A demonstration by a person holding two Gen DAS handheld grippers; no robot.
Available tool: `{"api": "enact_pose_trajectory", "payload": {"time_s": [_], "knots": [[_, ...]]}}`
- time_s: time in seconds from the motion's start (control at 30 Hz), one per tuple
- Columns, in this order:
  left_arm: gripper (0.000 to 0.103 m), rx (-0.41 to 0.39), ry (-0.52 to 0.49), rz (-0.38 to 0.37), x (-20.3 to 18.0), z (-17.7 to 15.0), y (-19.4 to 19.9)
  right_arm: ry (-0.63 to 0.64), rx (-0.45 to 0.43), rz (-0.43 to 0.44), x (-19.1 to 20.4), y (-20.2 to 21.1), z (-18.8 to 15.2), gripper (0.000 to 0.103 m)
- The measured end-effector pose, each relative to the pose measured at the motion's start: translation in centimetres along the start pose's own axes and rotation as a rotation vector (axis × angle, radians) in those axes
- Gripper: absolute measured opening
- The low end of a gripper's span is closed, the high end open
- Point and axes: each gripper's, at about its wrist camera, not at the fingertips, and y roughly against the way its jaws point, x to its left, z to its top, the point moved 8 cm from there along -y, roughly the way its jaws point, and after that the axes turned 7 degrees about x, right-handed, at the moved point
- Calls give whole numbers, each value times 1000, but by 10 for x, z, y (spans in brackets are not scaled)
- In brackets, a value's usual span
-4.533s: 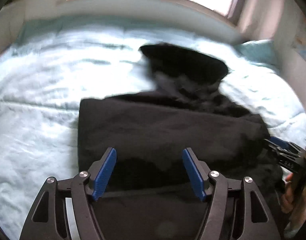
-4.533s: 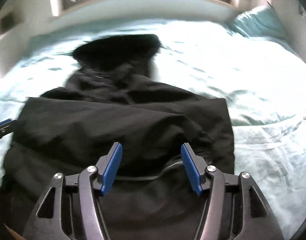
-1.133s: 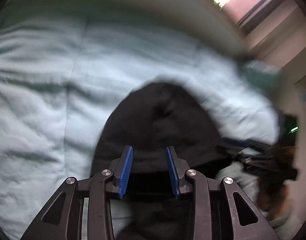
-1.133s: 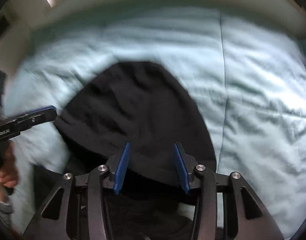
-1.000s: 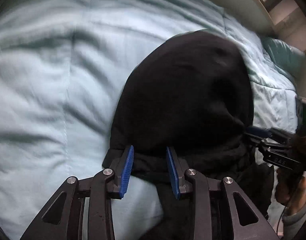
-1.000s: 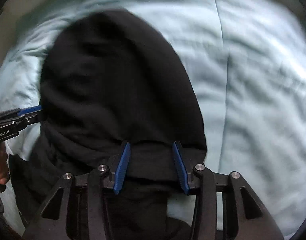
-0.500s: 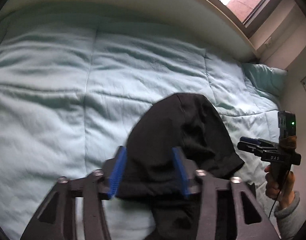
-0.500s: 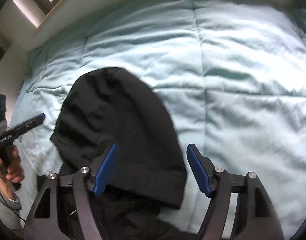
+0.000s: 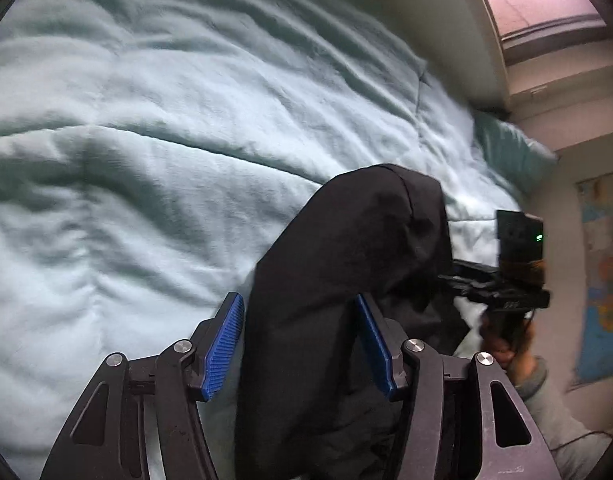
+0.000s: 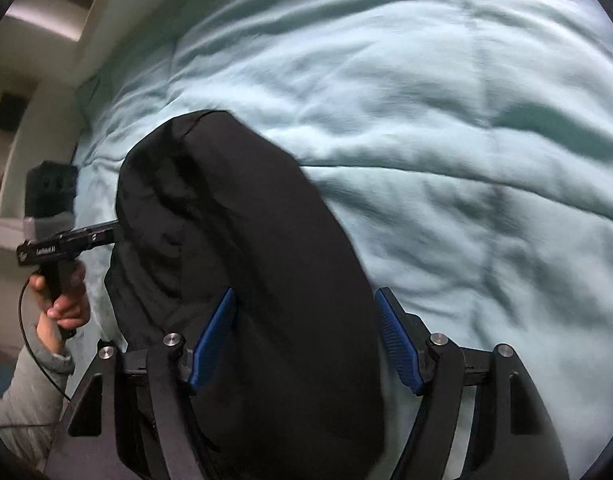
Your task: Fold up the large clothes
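A black hooded garment [image 9: 346,264] lies on the pale teal bed; its hood [image 10: 234,216] is raised and bunched between the two grippers. My left gripper [image 9: 300,344] is open, its blue pads on either side of the hood's left edge. My right gripper [image 10: 306,340] is open too, with the hood's right part lying between its pads. Each gripper also shows in the other's view, beside the hood: the right one [image 9: 506,292] and the left one [image 10: 62,246]. The garment's body is hidden below the frames.
The teal quilt [image 9: 146,120] spreads far to the left and ahead. A teal pillow [image 9: 510,152] lies at the bed's head by the wall. A window ledge [image 9: 538,28] runs behind the bed. A wall map [image 9: 602,280] hangs at the right.
Both grippers went from nearly shut on the hood's base to wide open. The hood now stands higher and closer between the fingers, and both cameras have tilted down toward the bed.
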Motion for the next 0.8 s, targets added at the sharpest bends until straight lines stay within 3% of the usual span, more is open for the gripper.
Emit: {"api": "enact_pose_trajectory", "payload": {"time_s": [0.1, 0.13, 0.2, 0.23, 0.27, 0.4, 0.57, 0.7, 0.8], "knots": [[60, -2, 1, -24, -3, 5, -7, 30, -1, -20, 14, -12, 10, 66], [60, -18, -8, -8, -7, 6, -8, 40, -4, -32, 18, -13, 11, 56], [34, -63, -37, 53, -11, 6, -6, 80, -26, -72, 28, -10, 9, 42], [22, -92, -75, 87, -19, 3, -2, 115, -43, -98, 36, -5, 5, 28], [18, -110, -100, 109, -23, 2, 2, 139, -54, -119, 40, 0, 2, 21], [13, -189, -230, 186, -64, -23, 33, 227, -125, -194, 70, 32, -18, 17], [13, -279, -344, 199, -118, -84, 95, 329, -268, -268, 124, 92, -73, 16], [13, -332, -438, 246, -160, -159, 133, 384, -358, -340, 168, 132, -148, 16], [13, -317, -470, 273, -181, -226, 146, 392, -377, -387, 189, 143, -202, 16]]}}
